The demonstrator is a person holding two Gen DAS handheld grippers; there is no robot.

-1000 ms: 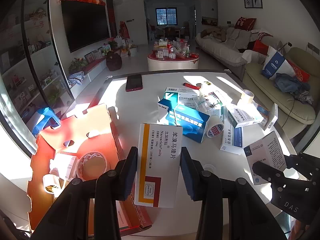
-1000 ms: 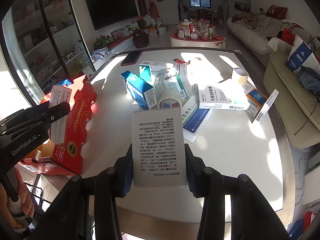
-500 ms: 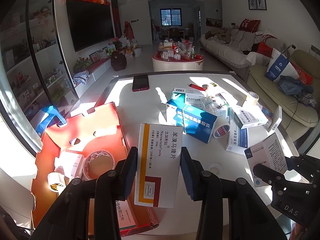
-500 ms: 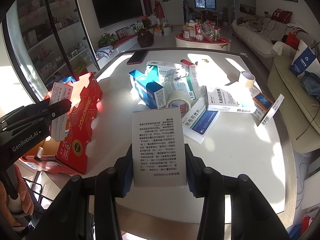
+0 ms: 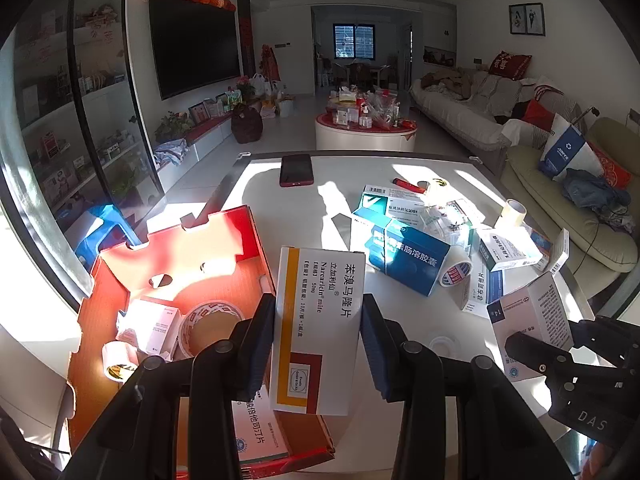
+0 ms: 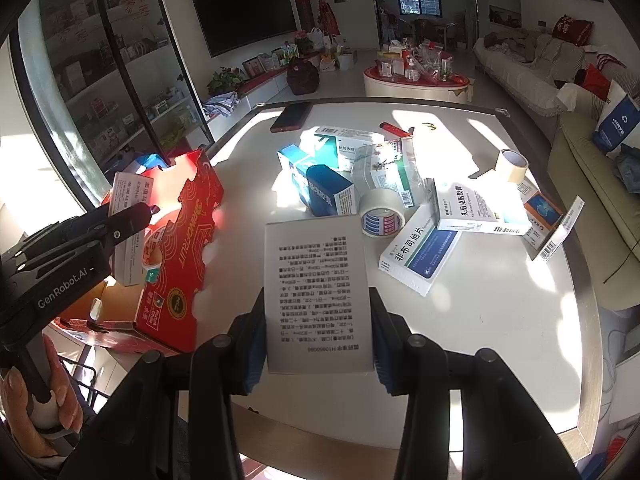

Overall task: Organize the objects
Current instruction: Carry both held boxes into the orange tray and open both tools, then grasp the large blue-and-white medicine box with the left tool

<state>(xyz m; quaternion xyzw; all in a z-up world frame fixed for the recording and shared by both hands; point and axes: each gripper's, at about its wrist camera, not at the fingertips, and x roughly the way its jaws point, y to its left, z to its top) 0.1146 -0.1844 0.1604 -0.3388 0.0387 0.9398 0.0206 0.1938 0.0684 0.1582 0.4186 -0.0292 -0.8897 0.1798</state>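
My left gripper [image 5: 318, 316] is shut on a white medicine box with a yellow stripe [image 5: 320, 332], held over the right wall of the open red carton [image 5: 176, 256]. My right gripper [image 6: 318, 304] is shut on a white box printed with black text [image 6: 318, 280], above the table's near edge. The right wrist view shows the left gripper [image 6: 132, 216] and its striped box [image 6: 128, 196] over the red carton [image 6: 188, 236]. The left wrist view shows the right gripper [image 5: 560, 360] with its box [image 5: 532, 316] at the far right.
The carton holds a tape roll [image 5: 208, 324], a small white box [image 5: 150, 326] and a smaller roll [image 5: 116, 360]. Mid-table lies a pile of medicine boxes [image 6: 320, 188] with a tape roll [image 6: 380, 216]. A phone [image 6: 292, 116] and another tape roll [image 6: 512, 164] lie farther out.
My left gripper has drifted a little with its striped box, and more of the red carton's inside now shows. The right gripper and its box have barely moved.
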